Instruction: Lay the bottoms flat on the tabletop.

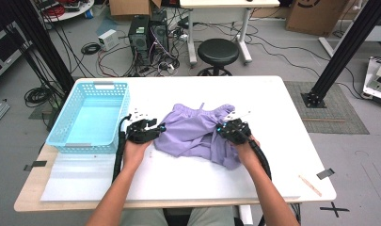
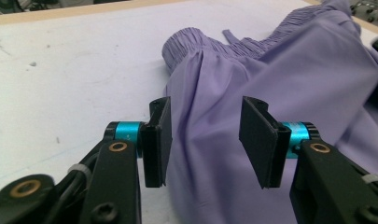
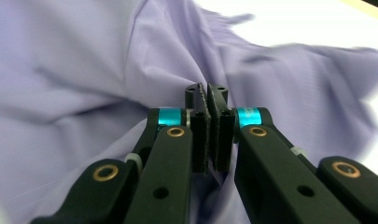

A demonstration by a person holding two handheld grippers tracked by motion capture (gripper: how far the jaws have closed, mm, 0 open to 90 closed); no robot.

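A lilac garment [image 1: 197, 134] with a gathered waistband lies crumpled on the middle of the white table [image 1: 277, 113]. My left gripper [image 1: 160, 128] is at the cloth's left edge. In the left gripper view the garment [image 2: 294, 70] runs under my left gripper [image 2: 205, 135], whose jaws stand apart, the pads not pressing the cloth. My right gripper [image 1: 221, 129] rests on the garment's right part. In the right gripper view, creases of the garment [image 3: 84, 70] run up to my right gripper [image 3: 209, 93], whose pads are closed together on a fold.
A light blue plastic basket [image 1: 95, 85] stands on the table's left side, close to my left hand. A thin wooden stick [image 1: 310, 184] and a tape strip [image 1: 325, 173] lie near the front right corner. A black stool [image 1: 218, 52] stands beyond the far edge.
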